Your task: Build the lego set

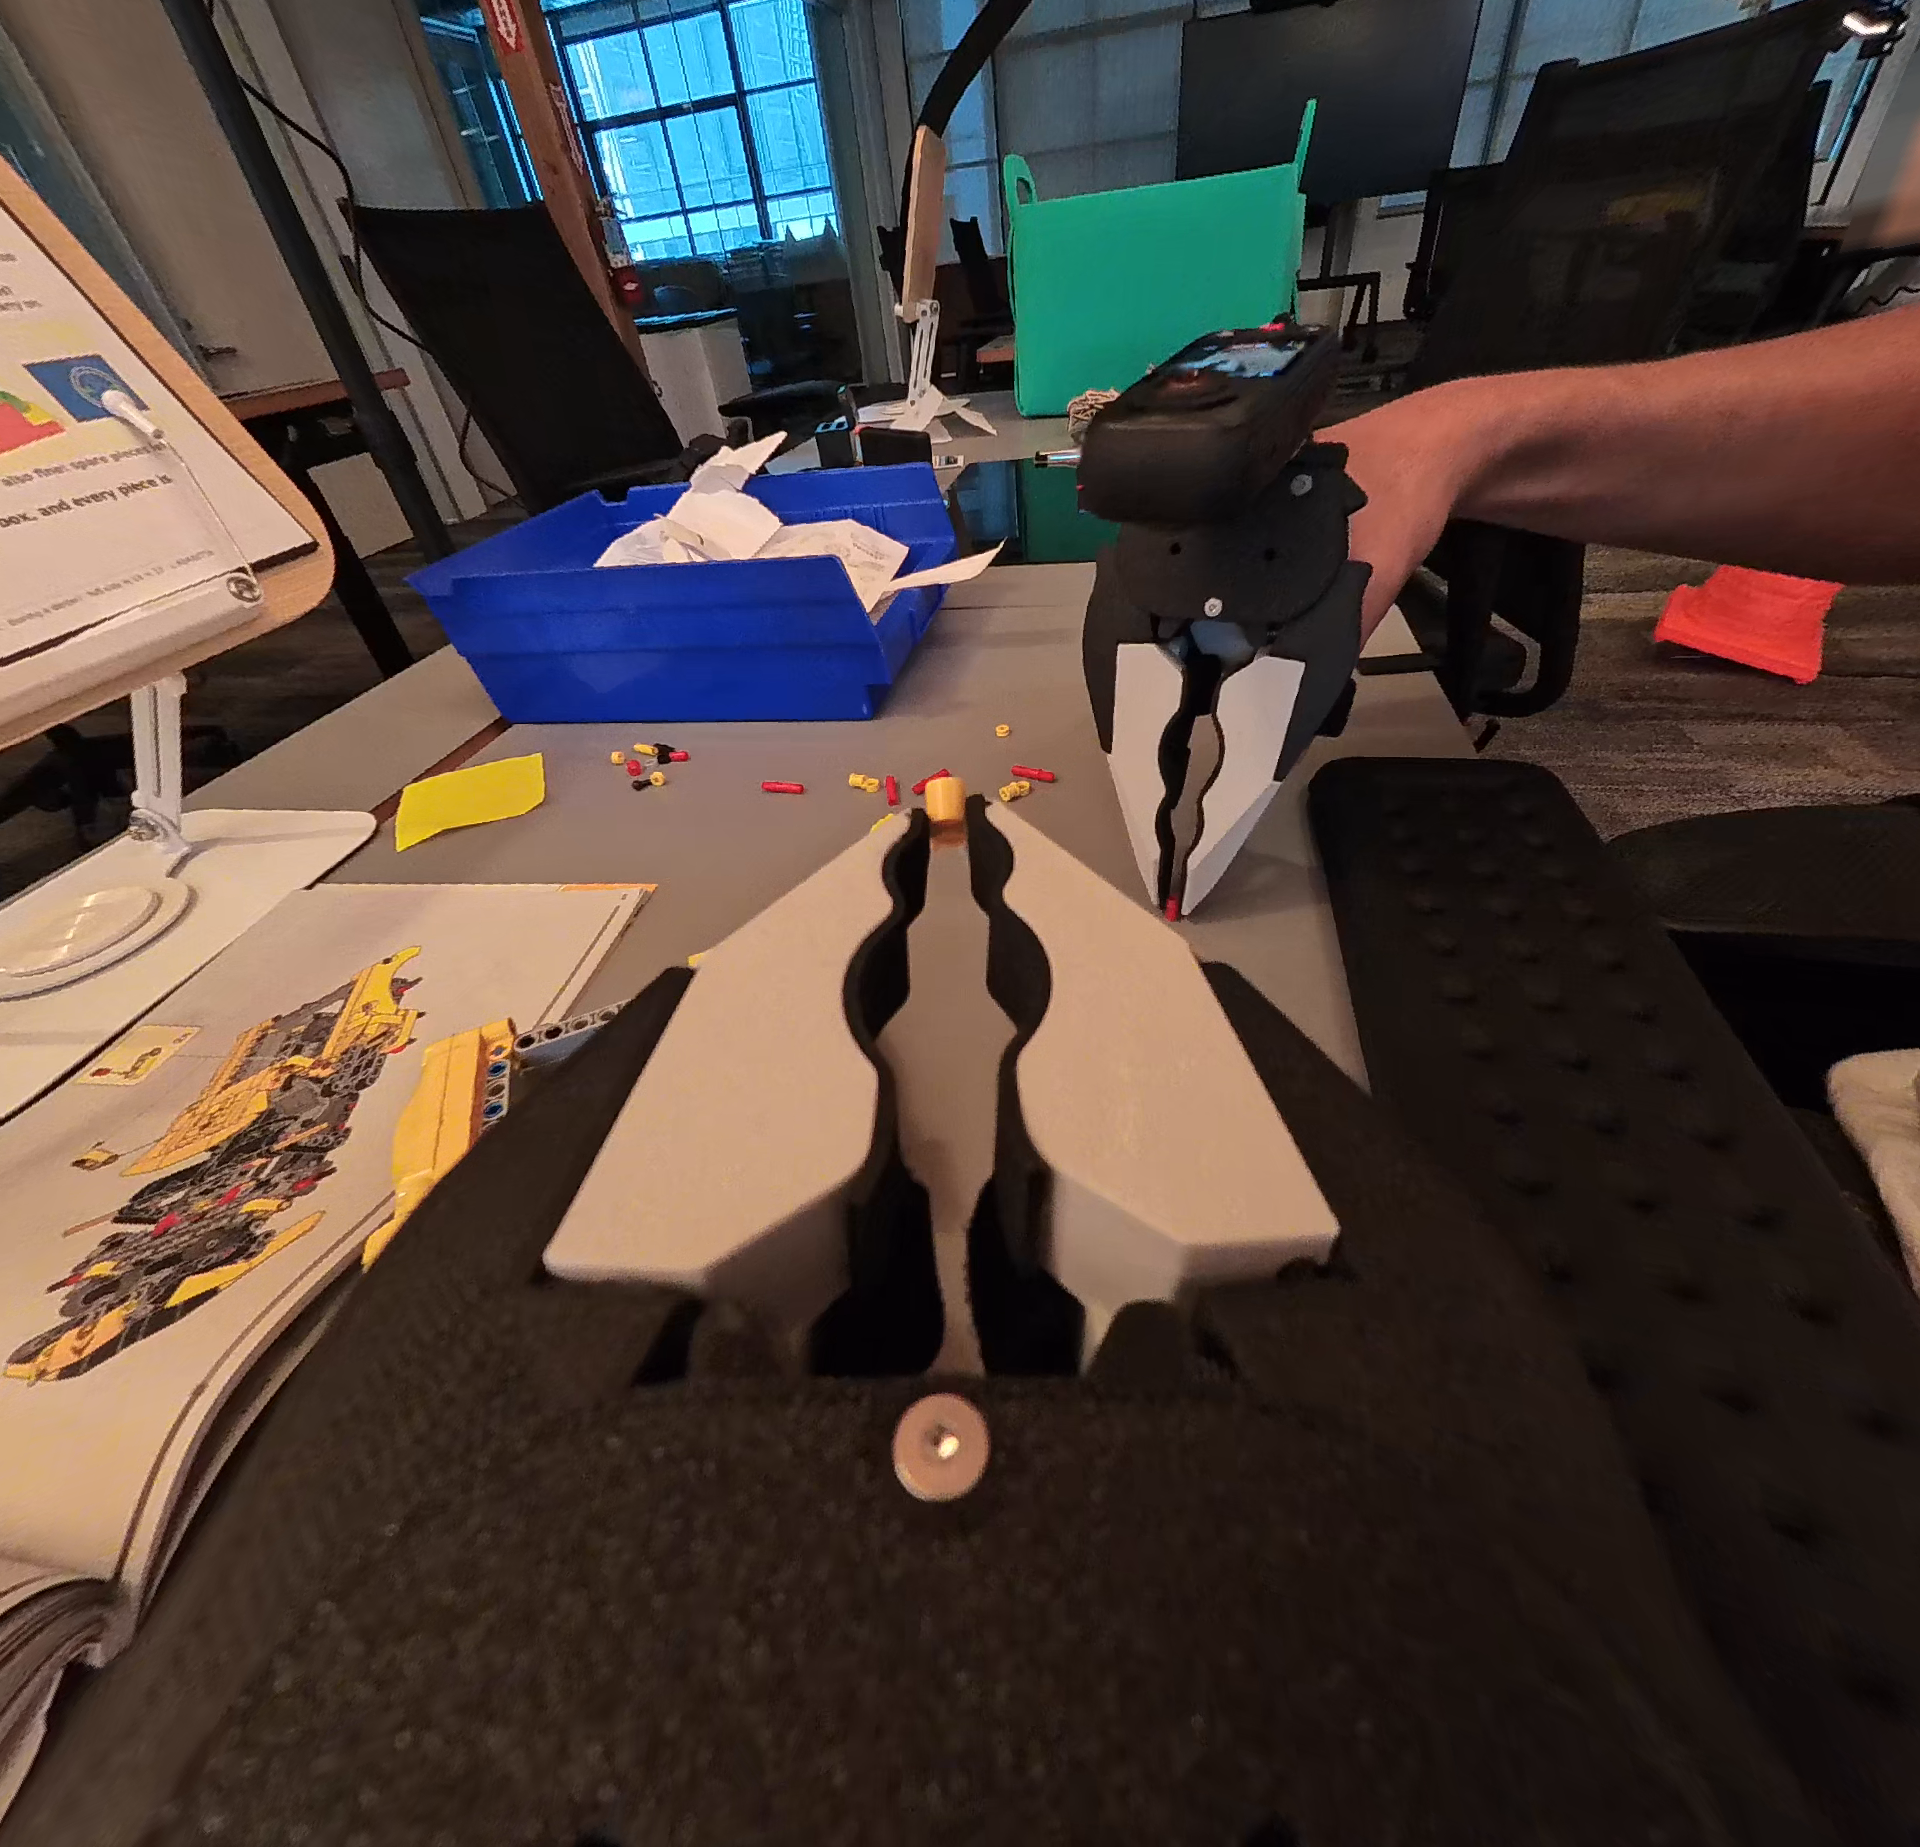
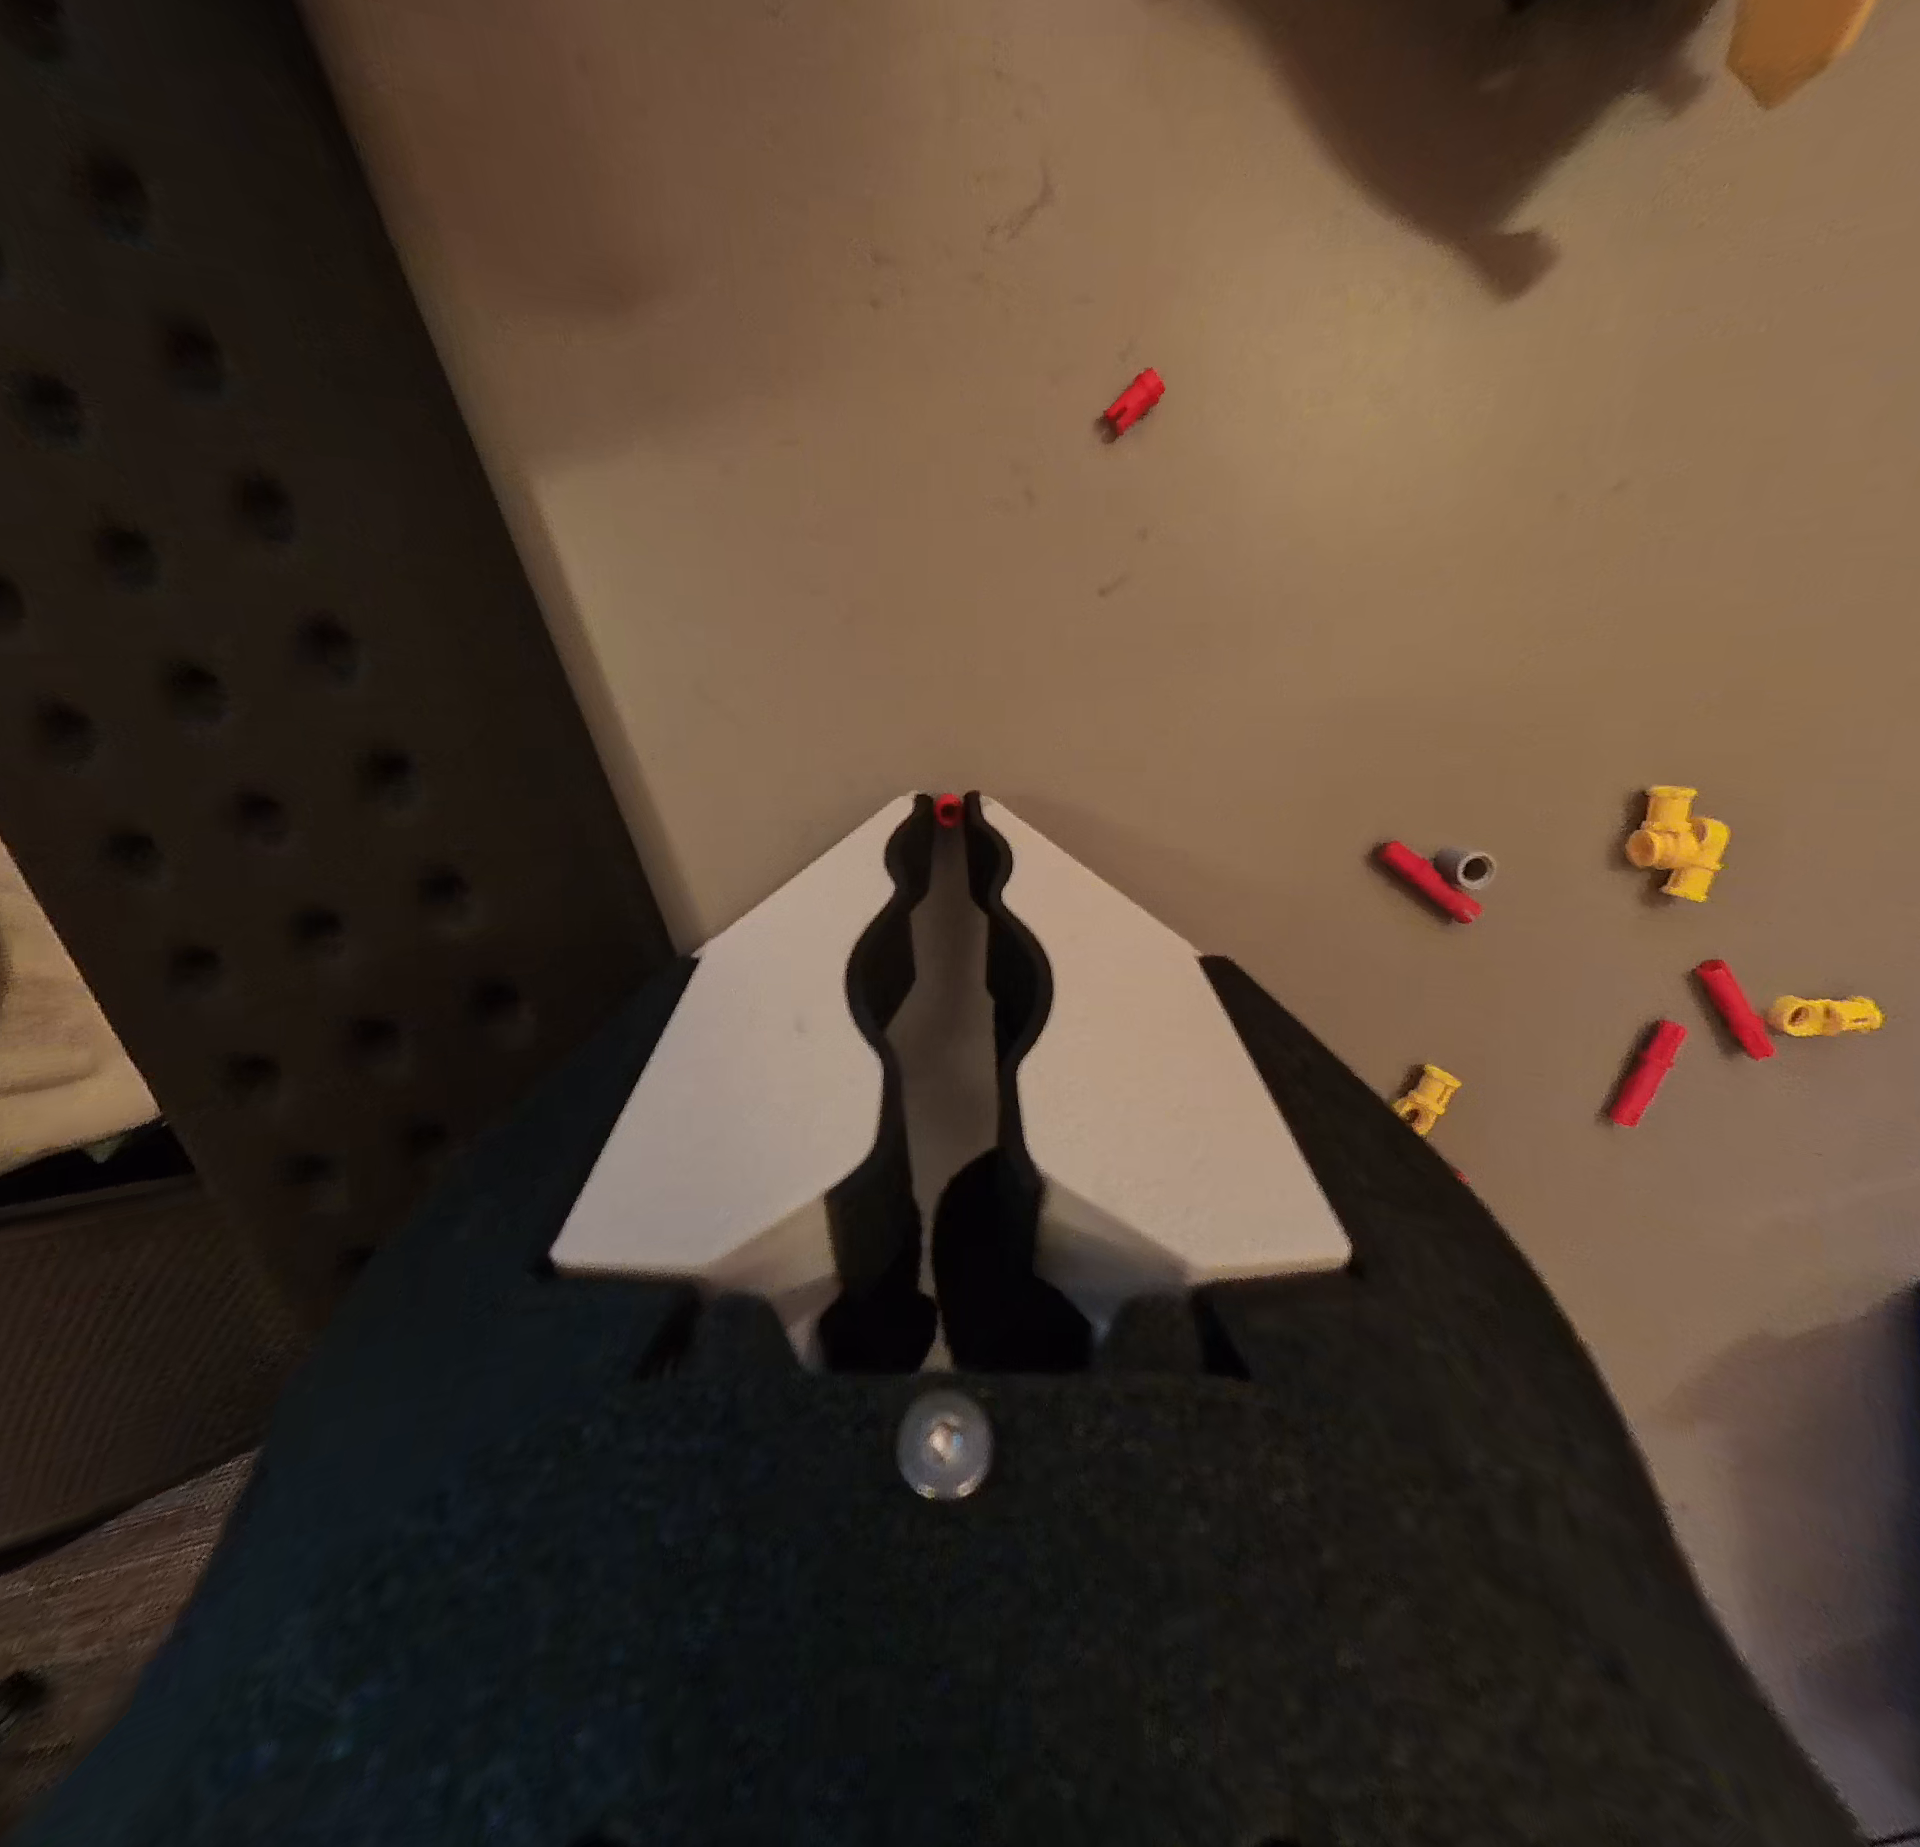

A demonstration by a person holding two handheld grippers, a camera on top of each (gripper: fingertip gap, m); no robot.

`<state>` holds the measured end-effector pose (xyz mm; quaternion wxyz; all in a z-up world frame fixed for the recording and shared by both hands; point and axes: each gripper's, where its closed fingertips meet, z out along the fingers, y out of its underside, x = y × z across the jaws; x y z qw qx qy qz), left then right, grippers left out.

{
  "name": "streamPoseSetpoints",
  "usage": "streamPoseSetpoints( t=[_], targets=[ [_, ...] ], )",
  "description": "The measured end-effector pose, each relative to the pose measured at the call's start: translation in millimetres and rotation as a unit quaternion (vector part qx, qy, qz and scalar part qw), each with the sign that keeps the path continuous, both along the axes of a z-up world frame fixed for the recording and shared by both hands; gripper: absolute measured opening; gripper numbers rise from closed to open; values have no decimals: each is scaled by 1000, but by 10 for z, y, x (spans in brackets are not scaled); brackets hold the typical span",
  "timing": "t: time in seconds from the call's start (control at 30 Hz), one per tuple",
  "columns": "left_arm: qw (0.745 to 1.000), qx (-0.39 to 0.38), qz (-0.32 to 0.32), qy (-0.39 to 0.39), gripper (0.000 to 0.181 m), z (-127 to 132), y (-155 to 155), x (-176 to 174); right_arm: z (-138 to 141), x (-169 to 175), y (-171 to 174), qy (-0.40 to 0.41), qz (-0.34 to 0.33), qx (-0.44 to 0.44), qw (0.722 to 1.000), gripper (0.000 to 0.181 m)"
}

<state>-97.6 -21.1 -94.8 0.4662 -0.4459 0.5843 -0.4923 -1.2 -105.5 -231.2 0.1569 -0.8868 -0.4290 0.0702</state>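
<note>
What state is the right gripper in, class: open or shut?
Shut on a small red pin. The right gripper pinches it between its fingertips, tips pointing down at the table.

Instruction booklet (image 1: 208, 1174) cut off at left; yellow assembly (image 1: 447, 1111) partly hidden

A large gridded window (image 1: 707, 124) glows blue at the back, a dark screen (image 1: 1330, 83) hangs beside it, black mesh chairs (image 1: 1621, 208) stand around, and the floor (image 1: 1704, 727) looks carpeted.
</note>
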Motion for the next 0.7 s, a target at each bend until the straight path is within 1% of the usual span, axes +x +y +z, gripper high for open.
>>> streamPoseSetpoints(
  t=[0.1,0.17,0.23,0.27,0.37,0.43,0.47,0.57,0.7],
  targets=[
    [1000,0,-1,1,7,-3,-2,1,46,-10,43,-5,8,23,1000,5],
    [1000,2,-2,0,7,0,-10,0,171,-92,105,17,13,52,998,4],
    [1000,9,-6,-2,7,0,-29,-2,444,-262,223,73,14,105,992,4],
    [1000,13,-11,-5,7,8,-52,-4,633,-383,283,119,15,135,984,4],
    [999,27,-37,-28,7,79,-168,-29,1150,-691,405,241,15,199,950,4],
    [997,37,-50,-43,7,118,-238,-46,1405,-836,478,294,17,240,925,4],
    [997,39,-55,-46,7,123,-263,-48,1491,-905,495,318,19,246,915,4],
    [996,40,-69,-51,7,132,-327,-53,1589,-1054,533,347,27,247,904,4],
    [995,43,-75,-47,7,118,-352,-57,1554,-1111,583,330,35,245,911,4]
  ],
)
